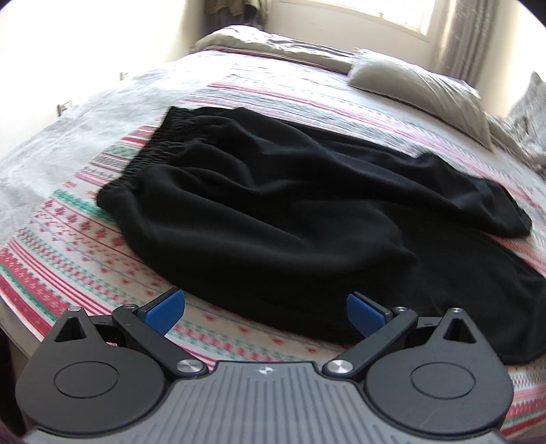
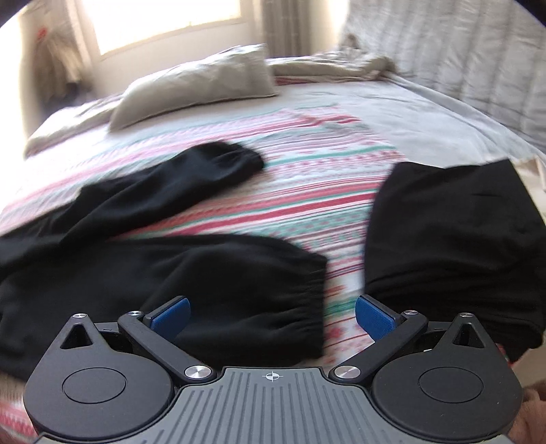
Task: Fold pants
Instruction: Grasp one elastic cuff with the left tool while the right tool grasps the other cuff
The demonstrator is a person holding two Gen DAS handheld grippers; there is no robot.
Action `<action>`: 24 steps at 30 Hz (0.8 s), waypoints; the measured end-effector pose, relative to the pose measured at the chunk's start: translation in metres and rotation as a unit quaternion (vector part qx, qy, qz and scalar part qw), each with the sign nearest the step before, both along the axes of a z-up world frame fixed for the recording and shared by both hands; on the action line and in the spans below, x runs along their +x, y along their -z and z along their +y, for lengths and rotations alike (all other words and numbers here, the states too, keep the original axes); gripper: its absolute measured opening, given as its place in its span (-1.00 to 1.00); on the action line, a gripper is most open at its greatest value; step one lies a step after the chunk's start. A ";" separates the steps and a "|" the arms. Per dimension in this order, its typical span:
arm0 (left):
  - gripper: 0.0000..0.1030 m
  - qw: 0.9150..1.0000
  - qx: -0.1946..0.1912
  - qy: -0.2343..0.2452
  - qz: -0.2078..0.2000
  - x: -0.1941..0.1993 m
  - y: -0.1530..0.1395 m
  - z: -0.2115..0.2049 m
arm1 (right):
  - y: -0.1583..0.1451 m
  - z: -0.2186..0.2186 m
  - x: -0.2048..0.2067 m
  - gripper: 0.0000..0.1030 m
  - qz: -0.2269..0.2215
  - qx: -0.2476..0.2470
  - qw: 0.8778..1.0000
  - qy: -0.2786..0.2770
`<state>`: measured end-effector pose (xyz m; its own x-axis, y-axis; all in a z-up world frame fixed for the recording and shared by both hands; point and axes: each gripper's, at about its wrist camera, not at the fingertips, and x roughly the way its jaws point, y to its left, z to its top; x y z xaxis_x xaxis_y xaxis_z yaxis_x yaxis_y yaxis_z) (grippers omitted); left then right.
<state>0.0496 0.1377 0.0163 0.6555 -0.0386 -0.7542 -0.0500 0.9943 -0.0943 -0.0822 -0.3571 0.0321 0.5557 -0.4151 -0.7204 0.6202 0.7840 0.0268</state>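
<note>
Black pants (image 1: pixel 273 211) lie spread on a patterned bedspread (image 1: pixel 68 246), elastic waistband (image 1: pixel 153 150) at the far left, legs running right. My left gripper (image 1: pixel 266 310) hovers open over the near edge of the seat, blue pads wide apart and holding nothing. In the right wrist view both legs show: the far leg's cuff (image 2: pixel 239 160) and the near leg's gathered cuff (image 2: pixel 307 300). My right gripper (image 2: pixel 273 316) is open just above the near cuff, its left pad over the fabric. A second black garment (image 2: pixel 454 246) lies to the right.
A beige pillow (image 1: pixel 419 99) and rumpled grey bedding (image 2: pixel 334 65) lie at the bed's far side under a bright window (image 2: pixel 160 20). A grey sheet (image 1: pixel 51 143) covers the left part of the bed. The bed's near edge (image 1: pixel 20 328) falls away at lower left.
</note>
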 end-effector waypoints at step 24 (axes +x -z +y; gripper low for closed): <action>0.21 0.956 -0.217 -0.192 -0.046 0.033 0.045 0.153 | 0.071 -0.045 -0.014 0.57 -0.037 0.218 0.972 0.074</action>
